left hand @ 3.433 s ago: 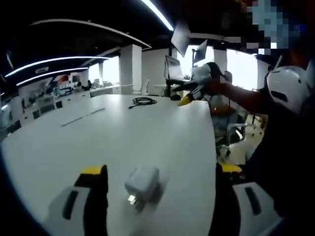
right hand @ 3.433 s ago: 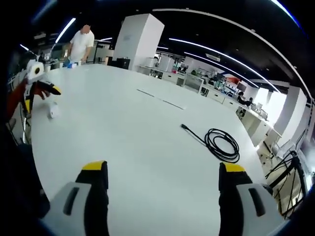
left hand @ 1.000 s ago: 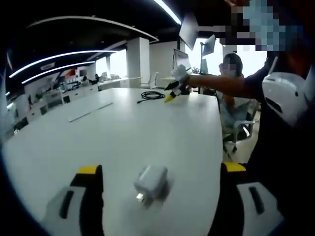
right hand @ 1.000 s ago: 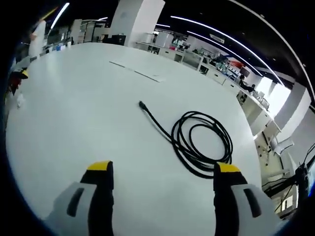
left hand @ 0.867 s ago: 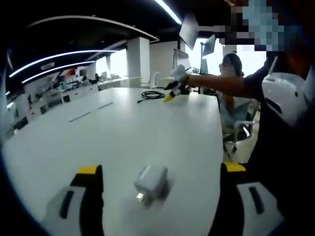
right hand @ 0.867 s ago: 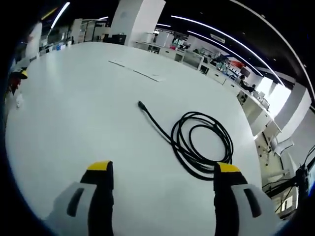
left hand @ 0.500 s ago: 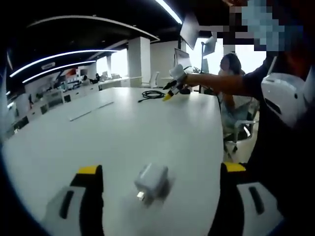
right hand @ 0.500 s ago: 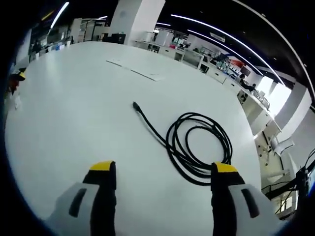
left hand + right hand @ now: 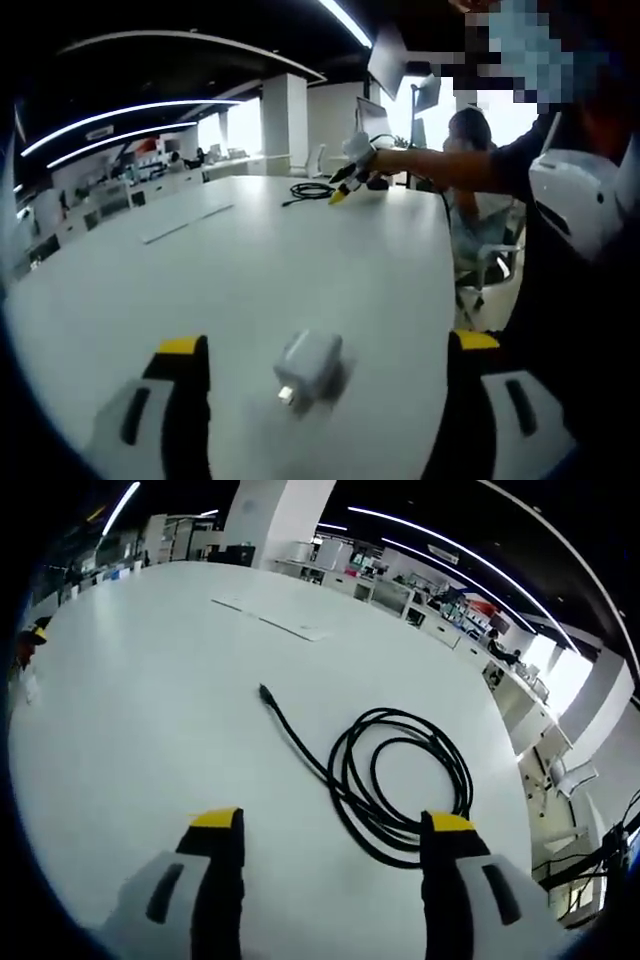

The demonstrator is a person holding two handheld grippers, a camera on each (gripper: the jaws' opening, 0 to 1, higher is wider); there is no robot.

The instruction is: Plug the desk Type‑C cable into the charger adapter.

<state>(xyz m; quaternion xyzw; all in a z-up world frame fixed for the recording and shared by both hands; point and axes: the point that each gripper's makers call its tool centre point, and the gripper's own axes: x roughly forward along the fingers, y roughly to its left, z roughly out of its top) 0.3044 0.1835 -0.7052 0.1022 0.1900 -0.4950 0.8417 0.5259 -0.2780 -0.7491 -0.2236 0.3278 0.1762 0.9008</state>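
There is one white charger adapter [image 9: 308, 362], one black cable [image 9: 385, 771] and two grippers on one big white desk [image 9: 250, 250].

In the left gripper view, the left gripper [image 9: 325, 345] hangs low over the desk with its two yellow-tipped jaws spread wide and nothing between them. The charger adapter lies flat on the desk in the gap between the jaws, touching neither one. Its small metal end points toward the camera. Far across the desk, a person's arm [image 9: 440, 168] reaches out straight, holding the right gripper [image 9: 345, 185] with its tip pointing down at the desk, just beside the cable, which shows there as a small dark loop [image 9: 310, 189].

In the right gripper view, the right gripper [image 9: 330, 825] is also spread wide and holds nothing. The cable lies coiled in a few loops on the desk, right in front of the jaws, and the near edge of the coil sits between their tips. One loose end with its plug [image 9: 264, 691] runs out from the coil, away to the left. At the far left edge there is a tiny white thing [image 9: 30, 687] on the desk, maybe the adapter, but it is too small to be sure.
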